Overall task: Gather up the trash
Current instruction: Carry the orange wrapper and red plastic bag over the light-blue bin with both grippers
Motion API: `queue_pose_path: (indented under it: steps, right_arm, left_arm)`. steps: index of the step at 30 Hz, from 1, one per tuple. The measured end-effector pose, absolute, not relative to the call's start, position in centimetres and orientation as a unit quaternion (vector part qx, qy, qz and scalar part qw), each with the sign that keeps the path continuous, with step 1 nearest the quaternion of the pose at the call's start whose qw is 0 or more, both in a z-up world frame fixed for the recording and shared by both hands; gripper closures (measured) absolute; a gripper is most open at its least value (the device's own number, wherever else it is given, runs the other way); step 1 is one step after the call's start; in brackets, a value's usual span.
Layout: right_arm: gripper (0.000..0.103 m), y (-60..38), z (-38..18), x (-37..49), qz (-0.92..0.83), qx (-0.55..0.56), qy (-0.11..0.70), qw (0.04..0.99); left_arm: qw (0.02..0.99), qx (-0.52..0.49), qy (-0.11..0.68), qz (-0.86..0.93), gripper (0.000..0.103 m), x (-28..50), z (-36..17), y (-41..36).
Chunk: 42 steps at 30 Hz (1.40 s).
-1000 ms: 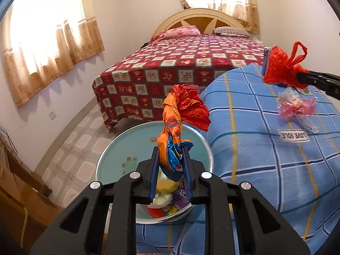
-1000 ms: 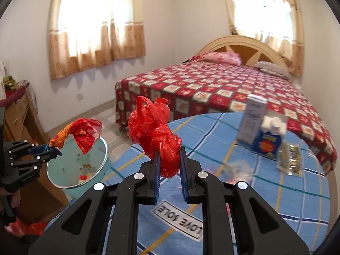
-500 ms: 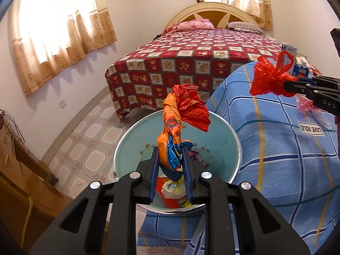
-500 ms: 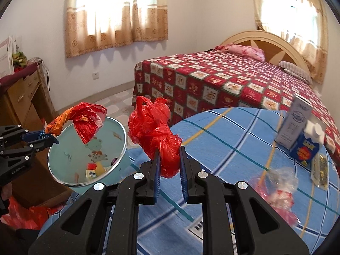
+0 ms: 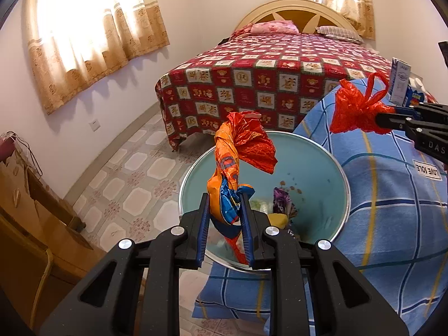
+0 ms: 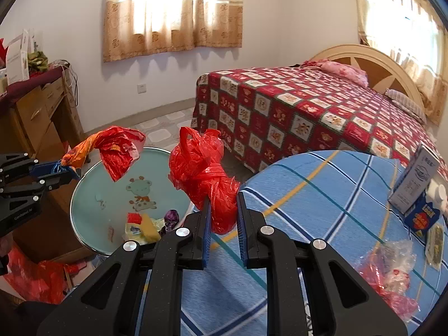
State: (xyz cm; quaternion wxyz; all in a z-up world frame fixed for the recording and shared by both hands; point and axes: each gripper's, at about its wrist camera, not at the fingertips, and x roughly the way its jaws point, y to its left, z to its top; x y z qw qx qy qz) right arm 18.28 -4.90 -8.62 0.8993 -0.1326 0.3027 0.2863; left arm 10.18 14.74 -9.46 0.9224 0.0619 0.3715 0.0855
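Room: bedroom with a checked red bed [image 5: 280, 78] at the upper middle, tiled floor at the lower left.
Wrapper [image 5: 238, 162]: orange and red foil, centre of the left view, over the bin [image 5: 333, 165]; light, crinkly, slippery, so best pinched at its twisted lower end.
Left gripper [image 5: 225, 224]: clenched on that twisted end.
Red bag [image 6: 204, 179]: centre of the right view, above the table's edge just beside the bin; soft, weightless, best gripped at the bunched knot.
Right gripper [image 6: 222, 224]: clamped on the bag's lower bunch.
Bin: teal, some scraps inside, beside the blue checked table [image 6: 322, 190].
Remaining trash: clear wrappers [image 6: 392, 263] at the lower right.
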Motion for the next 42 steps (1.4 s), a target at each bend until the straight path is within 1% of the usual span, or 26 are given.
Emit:
queue_pose_path:
  steps: [14, 42]
  right_arm:
    - [0.086, -2.4, -9.8, 18.2, 0.303, -0.168, 0.306, 0.887]
    - [0.086, -1.2, -10.0, 17.5, 0.317, -0.181, 0.306, 0.879]
  left_arm:
    - [0.919, 0.054, 0.377, 0.099, 0.082, 10.4, -9.6, 15.9]
    - [0.92, 0.045, 0.374, 0.104, 0.081, 10.2, -9.5, 16.5]
